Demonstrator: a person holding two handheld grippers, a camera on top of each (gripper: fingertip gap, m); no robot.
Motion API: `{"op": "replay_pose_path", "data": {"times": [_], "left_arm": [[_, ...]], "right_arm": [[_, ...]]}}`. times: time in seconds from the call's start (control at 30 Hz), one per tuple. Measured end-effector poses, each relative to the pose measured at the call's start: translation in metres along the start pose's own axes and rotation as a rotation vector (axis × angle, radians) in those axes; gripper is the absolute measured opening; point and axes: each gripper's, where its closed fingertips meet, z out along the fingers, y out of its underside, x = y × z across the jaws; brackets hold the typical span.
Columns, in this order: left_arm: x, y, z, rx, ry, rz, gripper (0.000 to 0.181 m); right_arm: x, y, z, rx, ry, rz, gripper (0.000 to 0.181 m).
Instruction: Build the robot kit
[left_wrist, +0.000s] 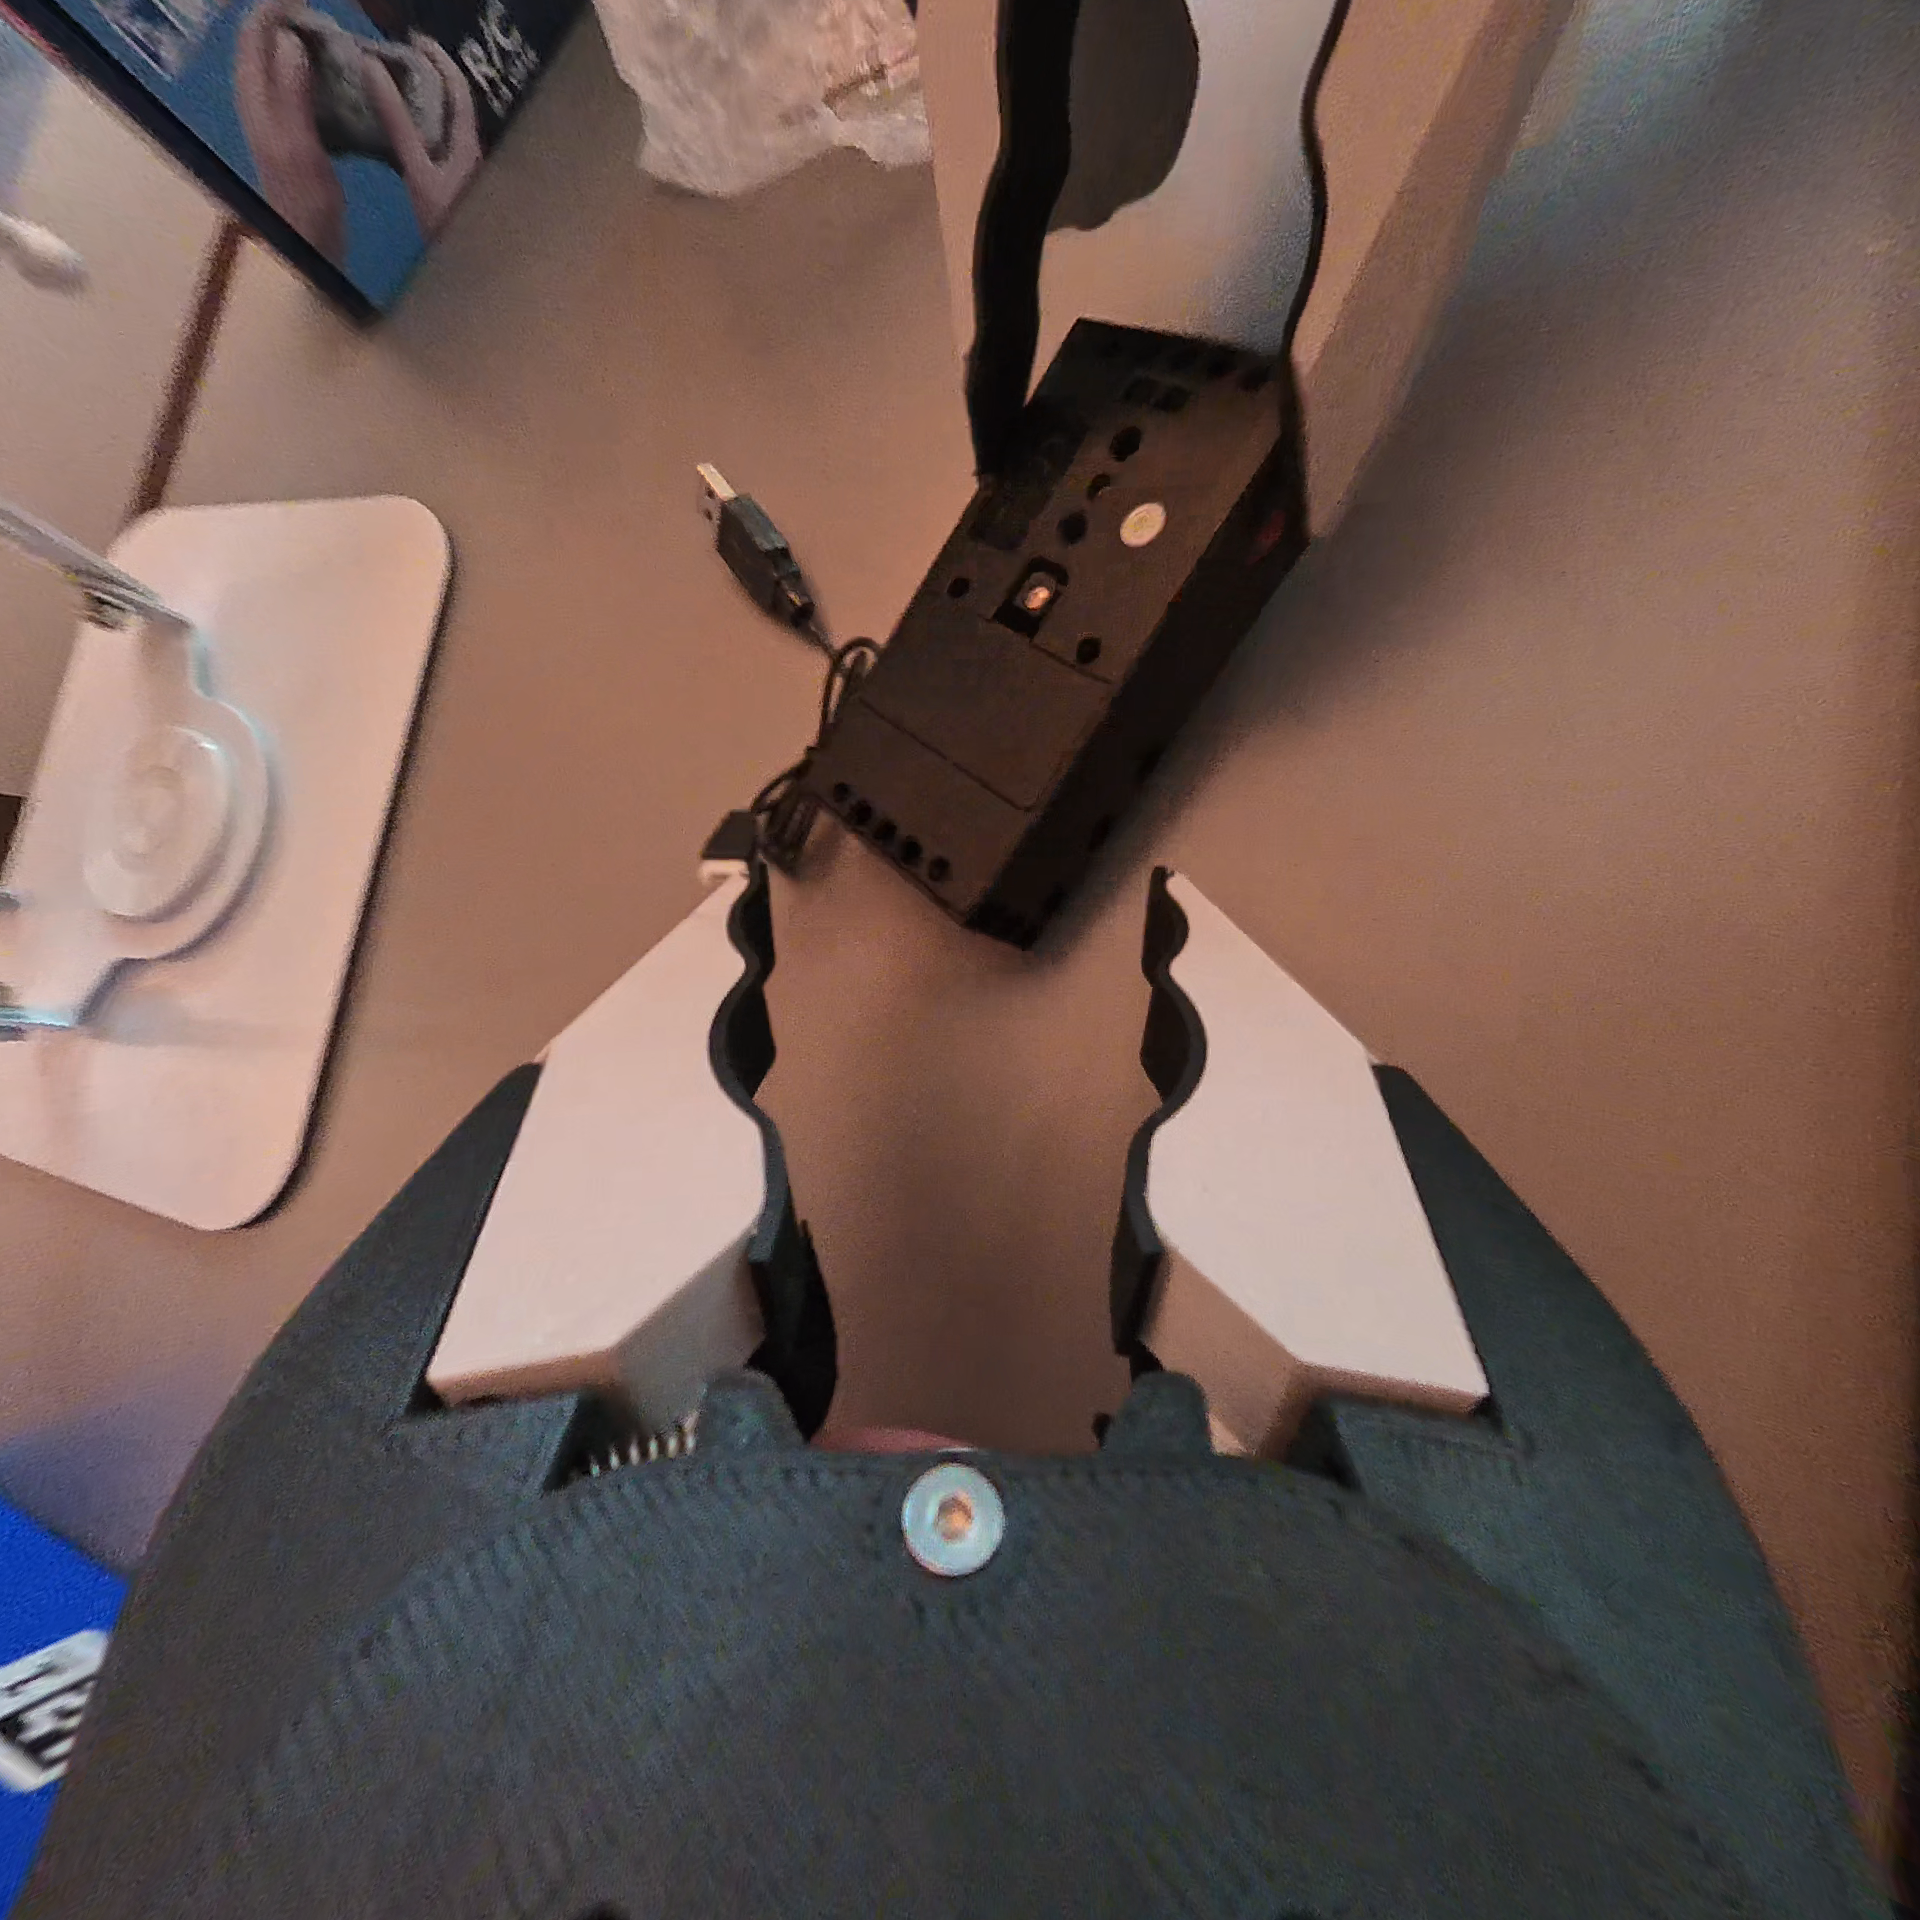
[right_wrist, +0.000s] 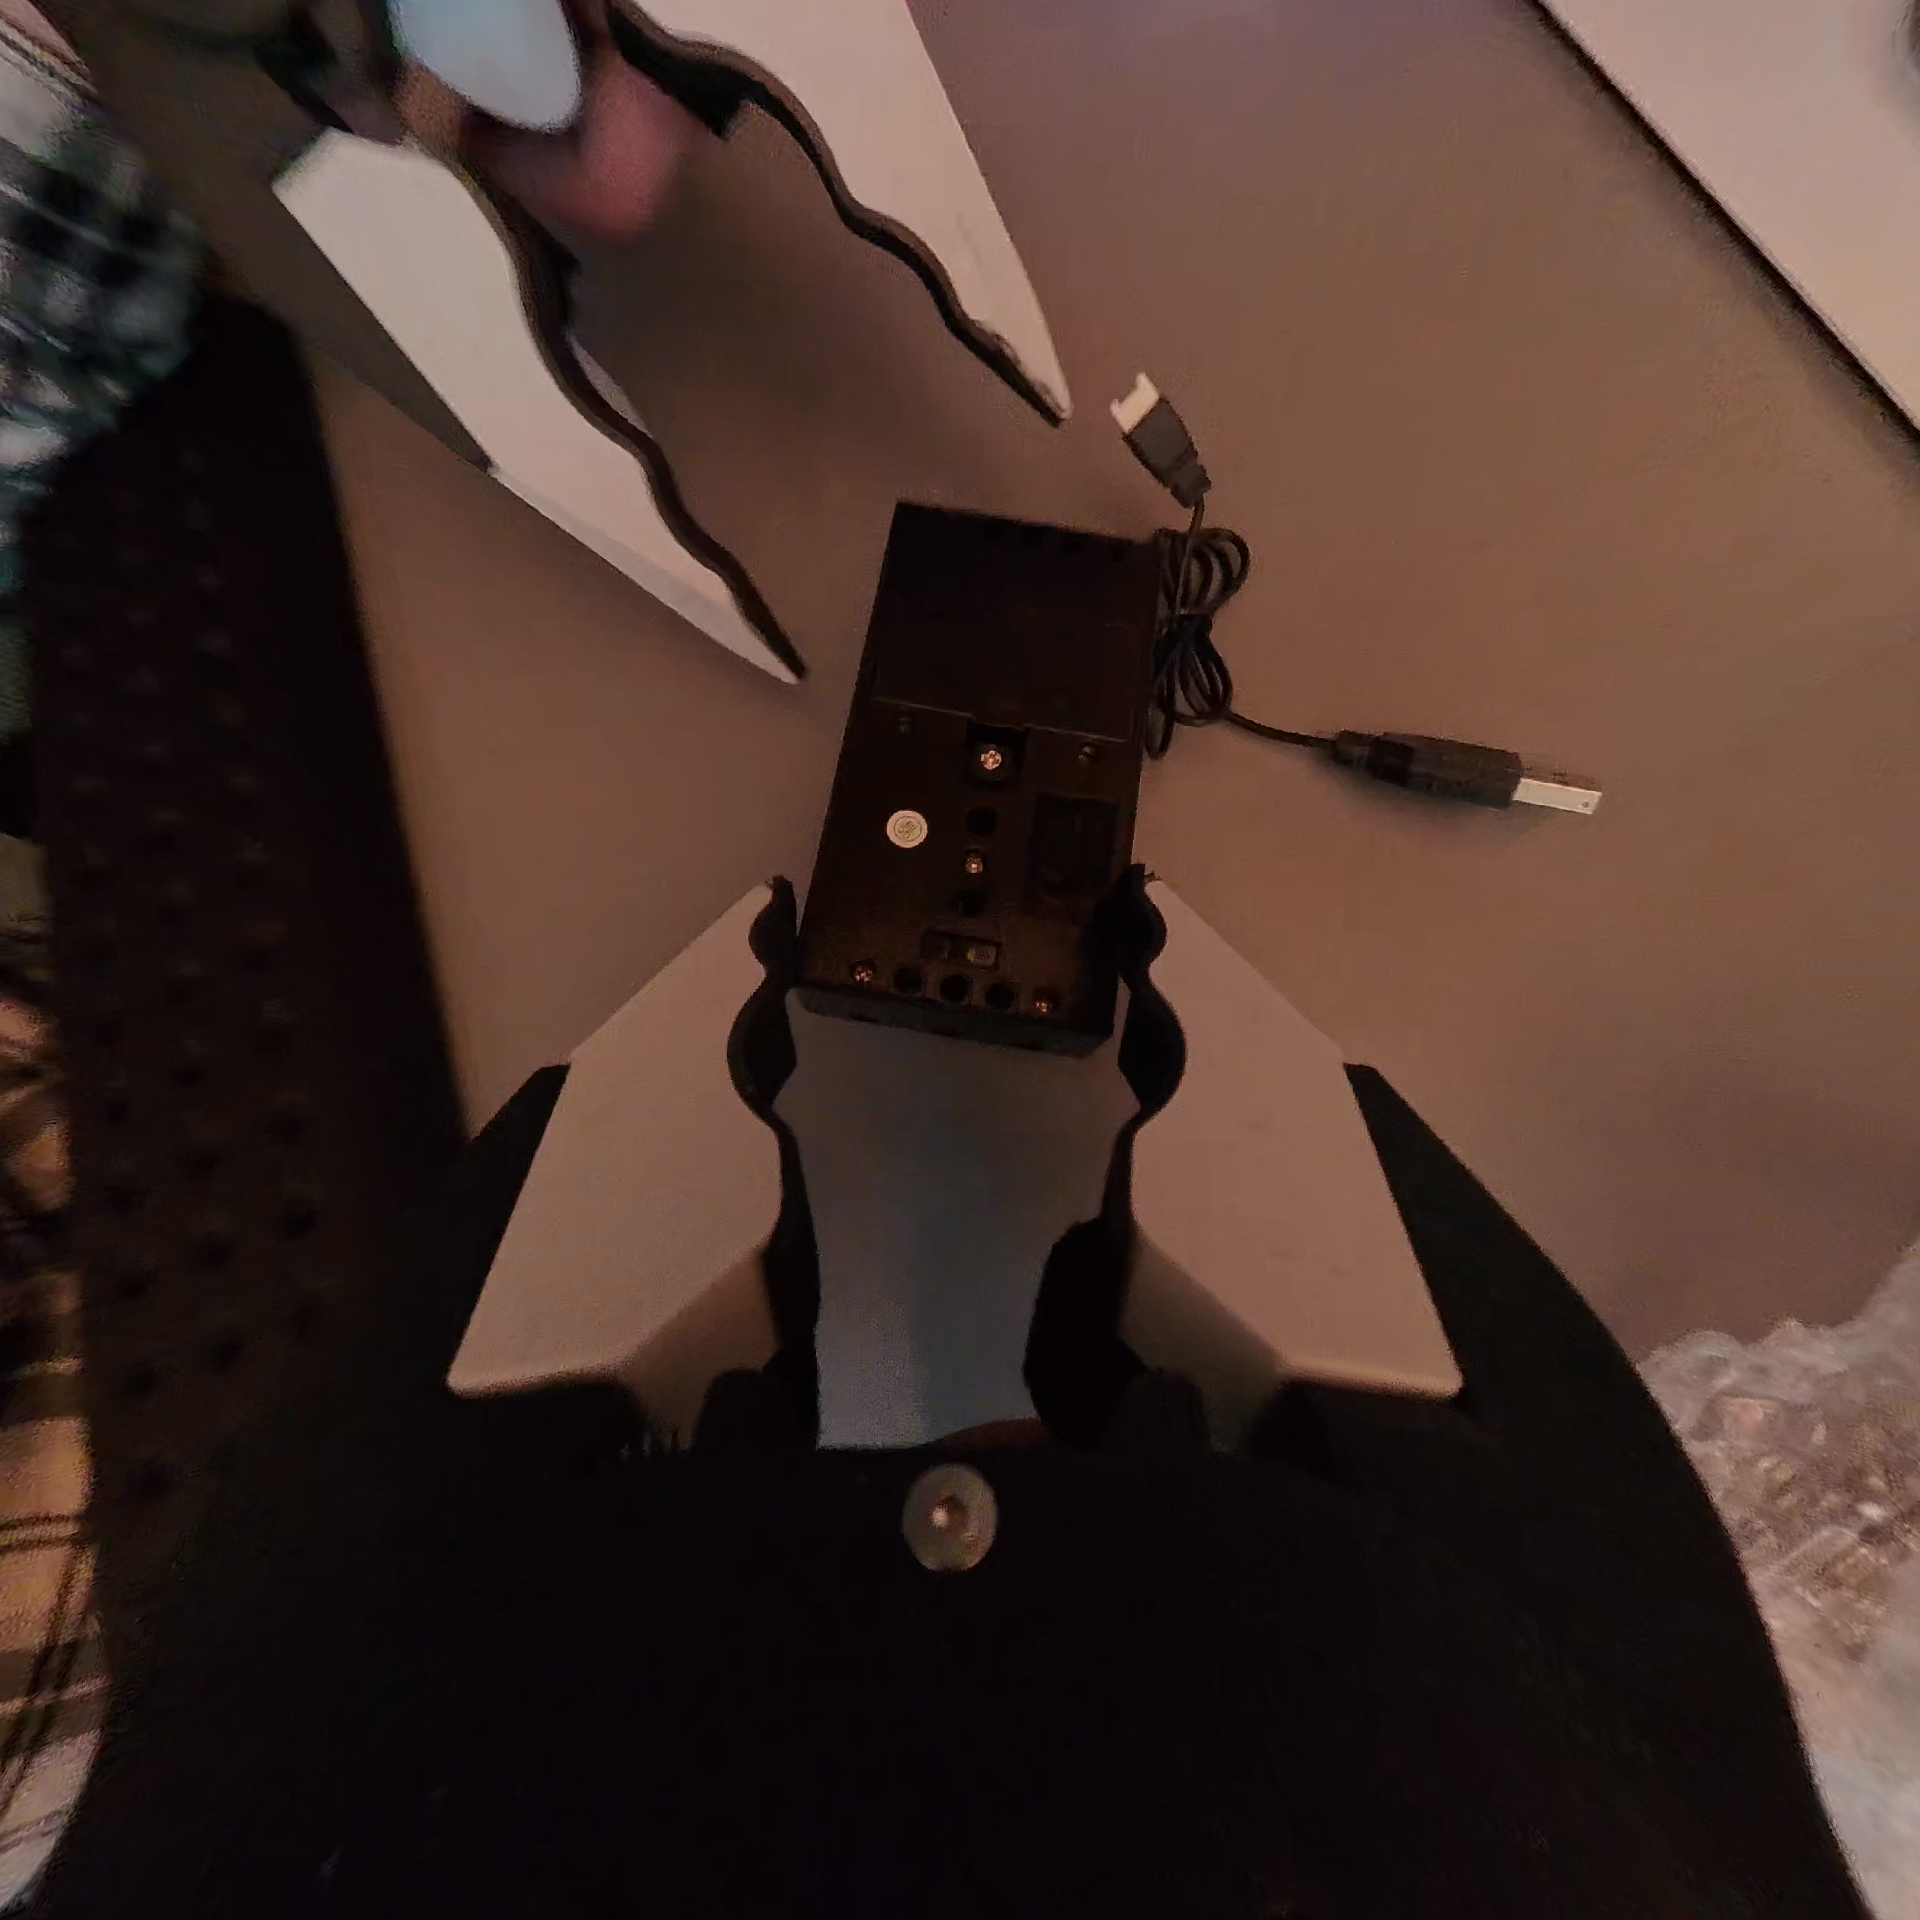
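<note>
- Table (left_wrist: 1558, 935): a brown surface carrying everything I inspect here.
- Printed box (left_wrist: 312, 135), far left in the left wrist view, blue with a picture on it; well apart from both grippers.
- Pale mat (left_wrist: 343, 644), left, with a clear plastic shell (left_wrist: 156, 810) lying on it; neither is touched.
- Bubble wrap (left_wrist: 769, 94), far centre, crumpled and lying loose.
- Right gripper (right_wrist: 951, 894): my right wrist view shows its fingers on either flank of the near end of the black box (right_wrist: 987, 769), pads against its sides. I judge it closed on the box, gripping one end so the face with holes and screws stays exposed.
- Left gripper (left_wrist: 956, 883): jaws parted wide, nothing between them. It hovers just short of the box's free end, tips near but apart from it.
- Black box: centre of the table, long axis running between the two grippers; whether it rests on the table or is lifted I cannot tell.
- Cable (right_wrist: 1195, 623): thin, black, bundled beside the box, touching its side.
- USB plug (right_wrist: 1455, 769) and a smaller connector (right_wrist: 1153, 426) lie loose on the table.
</note>
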Motion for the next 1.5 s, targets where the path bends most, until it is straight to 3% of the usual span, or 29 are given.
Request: {"op": "replay_pose_path", "data": {"times": [0.1, 0.2, 0.23, 0.27, 0.3, 0.47, 0.53, 0.67, 0.77, 0.9, 1.03, 1.13, 1.17, 1.27, 1.33, 1.4, 1.5], "left_arm": [[-0.001, -0.010, 0.004, 0.038, -0.047, 0.081, 0.072], [0.010, -0.017, 0.008, 0.050, -0.023, 0.147, 0.059], [0.013, -0.013, 0.011, 0.021, -0.012, 0.164, 0.064], [0.011, -0.007, 0.015, -0.013, -0.032, 0.175, 0.057], [0.012, -0.005, 0.017, -0.018, -0.034, 0.175, 0.053], [0.016, -0.001, 0.019, -0.031, 0.009, 0.133, 0.044], [0.016, 0.001, 0.016, -0.042, 0.019, 0.115, 0.046], [0.026, -0.010, -0.002, -0.017, 0.095, 0.029, 0.055], [0.054, -0.014, -0.004, -0.053, 0.218, 0.034, 0.058], [0.079, -0.009, 0.002, -0.127, 0.323, 0.016, 0.076], [0.082, -0.010, 0.006, -0.136, 0.333, -0.001, 0.079], [0.086, -0.009, 0.009, -0.160, 0.318, -0.013, 0.082], [0.086, -0.010, 0.009, -0.161, 0.307, -0.032, 0.087], [0.083, -0.006, 0.009, -0.217, 0.237, -0.114, 0.092], [0.086, -0.007, 0.008, -0.217, 0.234, -0.140, 0.085], [0.090, -0.009, 0.009, -0.198, 0.245, -0.161, 0.080], [0.092, -0.011, 0.011, -0.173, 0.256, -0.167, 0.075]], "right_arm": [[-0.004, -0.009, -0.010, 0.058, -0.113, 0.066, 0.061], [0.000, -0.012, -0.017, 0.095, -0.175, 0.127, 0.058], [0.002, -0.020, -0.022, 0.153, -0.193, 0.148, 0.039], [0.002, -0.029, -0.029, 0.222, -0.240, 0.188, 0.000], [0.002, -0.033, -0.033, 0.241, -0.272, 0.219, 0.000], [0.014, -0.016, -0.029, 0.126, -0.070, 0.083, 0.000], [0.012, -0.010, -0.034, 0.059, 0.046, -0.054, 0.014], [0.002, 0.014, -0.044, -0.061, 0.082, -0.160, 0.035], [-0.009, 0.035, -0.040, -0.122, 0.036, -0.220, 0.055], [-0.016, 0.049, -0.023, -0.189, 0.035, -0.372, 0.076], [-0.010, 0.047, -0.005, -0.202, 0.054, -0.440, 0.068], [-0.004, 0.041, 0.002, -0.178, 0.105, -0.427, 0.027], [-0.005, 0.040, 0.003, -0.167, 0.105, -0.419, 0.022], [-0.002, 0.040, 0.003, -0.159, 0.134, -0.384, 0.021], [-0.002, 0.038, 0.003, -0.150, 0.137, -0.375, 0.022], [-0.006, 0.041, 0.004, -0.172, 0.128, -0.377, 0.034], [-0.003, 0.039, 0.003, -0.187, 0.182, -0.384, 0.032]]}}
